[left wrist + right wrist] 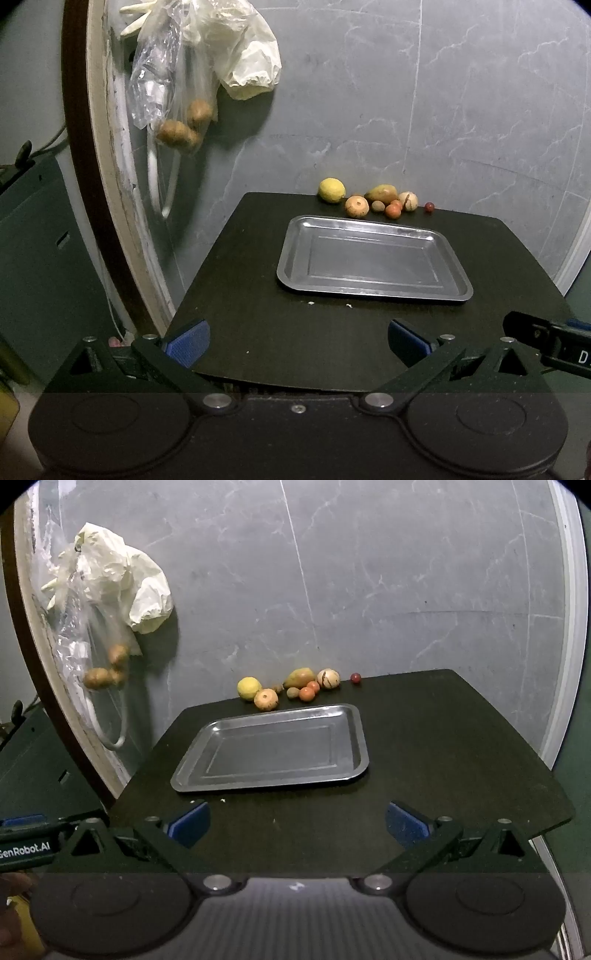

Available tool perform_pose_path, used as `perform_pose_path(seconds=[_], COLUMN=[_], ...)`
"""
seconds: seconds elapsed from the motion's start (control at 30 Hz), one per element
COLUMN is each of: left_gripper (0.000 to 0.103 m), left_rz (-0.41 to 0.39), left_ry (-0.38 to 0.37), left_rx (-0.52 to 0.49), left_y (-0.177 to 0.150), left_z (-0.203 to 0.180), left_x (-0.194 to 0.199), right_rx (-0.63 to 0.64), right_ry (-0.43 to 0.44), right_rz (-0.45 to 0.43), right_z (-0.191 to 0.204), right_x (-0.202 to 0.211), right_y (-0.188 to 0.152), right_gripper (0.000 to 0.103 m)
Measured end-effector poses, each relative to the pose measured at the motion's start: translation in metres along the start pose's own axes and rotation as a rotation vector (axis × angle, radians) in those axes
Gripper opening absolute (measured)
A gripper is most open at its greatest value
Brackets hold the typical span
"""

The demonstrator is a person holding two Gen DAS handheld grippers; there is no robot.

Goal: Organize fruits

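Both the left gripper (297, 343) and right gripper (297, 823) gape wide, holding nothing. Ahead of their jaws lies a bare metal tray (373, 291). Beyond it the fruits (373, 201) cluster.

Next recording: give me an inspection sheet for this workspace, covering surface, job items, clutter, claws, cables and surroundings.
Surface: dark table, a few pale crumbs near the tray's front edge.
Job's things: empty metal tray mid-table; fruits behind it along the wall: lemon, pale round fruit, mango-like fruit, small red berry and a few more.
Clutter: nothing seen.
Claws: left claw open, empty; right claw open, empty.
Cables: white hose hangs left of the table.
Surroundings: grey marbled wall; plastic bags hanging at left, one holding brown fruits.
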State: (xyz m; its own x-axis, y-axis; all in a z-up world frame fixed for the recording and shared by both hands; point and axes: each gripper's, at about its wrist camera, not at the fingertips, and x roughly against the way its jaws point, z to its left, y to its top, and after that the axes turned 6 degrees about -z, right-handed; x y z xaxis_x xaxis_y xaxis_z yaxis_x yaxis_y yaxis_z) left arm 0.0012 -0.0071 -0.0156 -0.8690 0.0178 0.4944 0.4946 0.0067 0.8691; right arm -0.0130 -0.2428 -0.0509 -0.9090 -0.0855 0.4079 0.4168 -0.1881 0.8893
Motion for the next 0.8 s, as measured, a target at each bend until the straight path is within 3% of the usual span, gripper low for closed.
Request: perform_pose_path(seconds=[0.8], left_gripper=[0.102], left_rz=[0.014], left_ry=[0.003], left_rx=[0.008], left_y=[0.0071], left_z=[0.0033], left_x=[-0.0038], right_rx=[0.000], right_ry=[-0.008], right_rz=[0.015], right_z=[0.0029], right_x=[-0.0070], right_y=[0.0015], right_gripper=[0.103])
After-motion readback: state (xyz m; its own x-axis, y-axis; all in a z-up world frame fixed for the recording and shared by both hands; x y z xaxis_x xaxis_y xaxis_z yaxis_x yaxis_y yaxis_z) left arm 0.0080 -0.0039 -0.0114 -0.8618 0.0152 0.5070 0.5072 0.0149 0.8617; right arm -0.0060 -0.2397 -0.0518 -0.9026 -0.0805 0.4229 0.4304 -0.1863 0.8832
